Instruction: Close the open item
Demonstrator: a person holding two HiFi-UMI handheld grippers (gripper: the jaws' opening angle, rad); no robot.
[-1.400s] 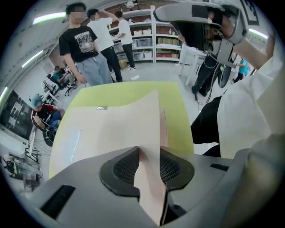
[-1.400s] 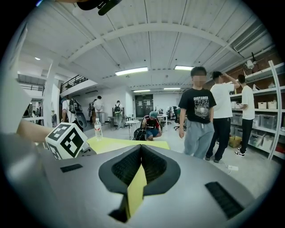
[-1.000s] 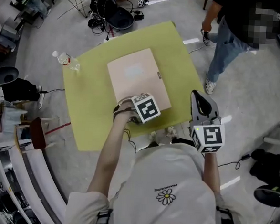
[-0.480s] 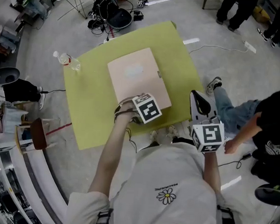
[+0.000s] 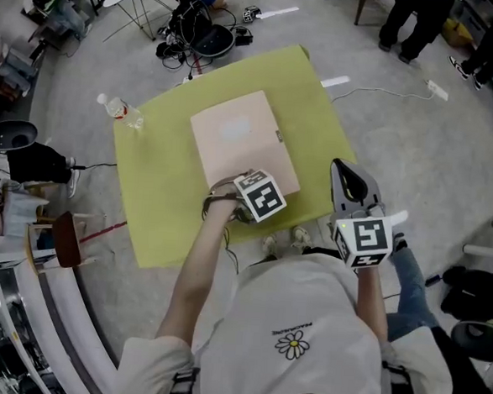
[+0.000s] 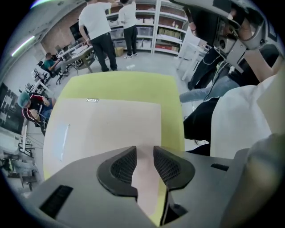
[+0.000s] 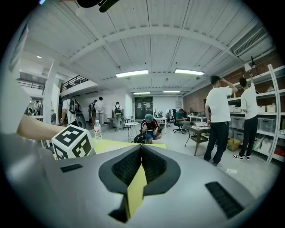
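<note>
A flat beige folder (image 5: 238, 137) lies shut on the yellow-green table (image 5: 154, 194). My left gripper (image 5: 244, 207) points straight down over the folder's near edge, mostly hidden under its marker cube. In the left gripper view the left gripper (image 6: 144, 153) shows a narrow gap between its pads, with the folder (image 6: 107, 120) below and nothing pinched; its jaws have just closed a little further. My right gripper (image 5: 343, 167) hangs off the table's right side, away from the folder. The right gripper view shows the right gripper (image 7: 141, 149) with its pads meeting and empty.
A water bottle (image 5: 118, 109) stands at the table's far left corner. Cables and bags (image 5: 195, 28) lie on the floor beyond the table. People's legs (image 5: 410, 18) show at the upper right, another person's leg (image 5: 408, 300) at my right. A wooden stool (image 5: 67, 238) stands left.
The person standing right of the table went down to the floor and now shows only at the lower right. Both grippers and the folder stayed where they were.
</note>
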